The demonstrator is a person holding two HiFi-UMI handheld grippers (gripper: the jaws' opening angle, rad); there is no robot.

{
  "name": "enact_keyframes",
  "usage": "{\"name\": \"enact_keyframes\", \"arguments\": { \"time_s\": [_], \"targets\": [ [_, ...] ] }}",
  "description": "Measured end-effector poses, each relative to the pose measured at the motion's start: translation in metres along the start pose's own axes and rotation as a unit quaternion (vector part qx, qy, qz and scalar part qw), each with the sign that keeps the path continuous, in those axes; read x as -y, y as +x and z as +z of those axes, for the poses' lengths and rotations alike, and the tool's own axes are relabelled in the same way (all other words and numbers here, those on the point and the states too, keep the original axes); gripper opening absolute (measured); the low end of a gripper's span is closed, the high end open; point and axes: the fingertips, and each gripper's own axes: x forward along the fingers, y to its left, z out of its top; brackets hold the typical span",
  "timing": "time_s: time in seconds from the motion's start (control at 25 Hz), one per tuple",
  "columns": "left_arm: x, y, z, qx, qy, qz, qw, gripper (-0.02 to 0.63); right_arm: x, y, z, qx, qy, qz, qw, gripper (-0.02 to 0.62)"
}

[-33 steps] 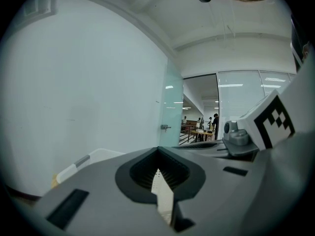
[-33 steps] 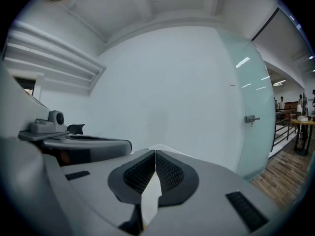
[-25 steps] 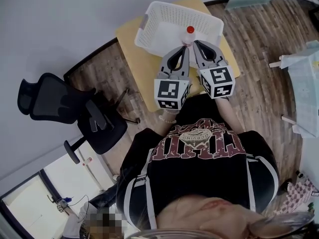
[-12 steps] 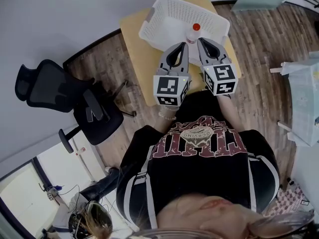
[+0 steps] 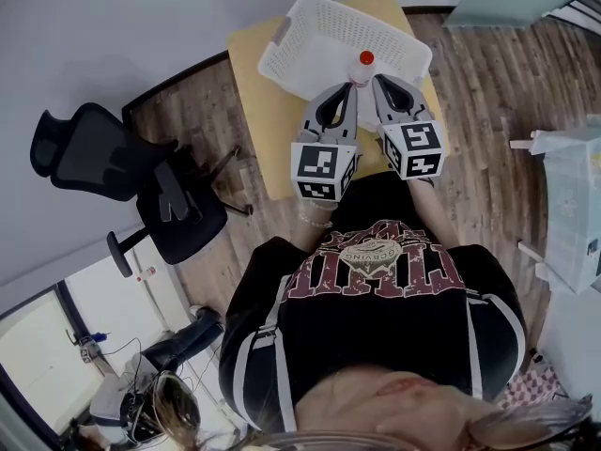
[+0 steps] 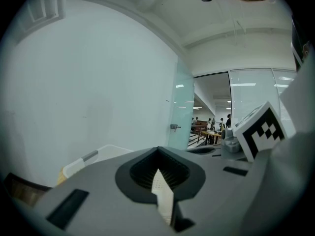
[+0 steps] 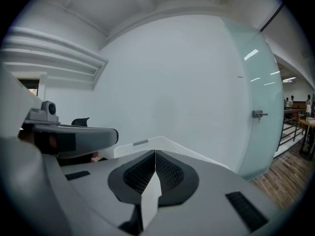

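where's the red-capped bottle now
Head view: the red-capped bottle stands at the white basket's near wall on the yellow table, just beyond the left gripper and right gripper.

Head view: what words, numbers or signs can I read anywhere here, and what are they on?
Black shirt: large curved lettering and a small emblem, upside down and too warped to read.
Left claw's cube, right claw's cube: black-and-white square patterns only, no words.
Red-capped bottle, white basket: no readable text.
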Motion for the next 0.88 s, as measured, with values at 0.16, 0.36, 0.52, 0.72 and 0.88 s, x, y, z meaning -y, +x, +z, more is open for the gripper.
{"name": "enact_keyframes", "arguments": {
  "time_s": [0.16, 0.36, 0.52, 0.72, 0.88],
  "targets": [
    [0.006, 0.01, 0.002, -0.002, 0.0, 0.013, 0.9999, 0.046, 0.013, 0.003, -0.002, -0.007, 0.001, 0.01, 1.0, 0.018],
    [0.012, 0.02, 0.004, -0.004, -0.001, 0.032, 0.9995, 0.046, 0.025, 0.006, -0.004, -0.015, -0.002, 0.025, 1.0, 0.017],
    [0.007, 0.021, 0.003, -0.006, -0.004, 0.044, 0.999, 0.046, 0.022, 0.015, -0.006, -0.023, -0.006, 0.038, 0.999, 0.018],
    [0.007, 0.027, 0.0, -0.013, -0.004, 0.052, 0.9986, 0.046, 0.027, 0.021, -0.012, -0.032, -0.007, 0.048, 0.998, 0.018],
    [0.007, 0.03, -0.003, -0.017, -0.009, 0.056, 0.9983, 0.046, 0.029, 0.025, -0.016, -0.034, -0.004, 0.059, 0.998, 0.018]
  ]
}}
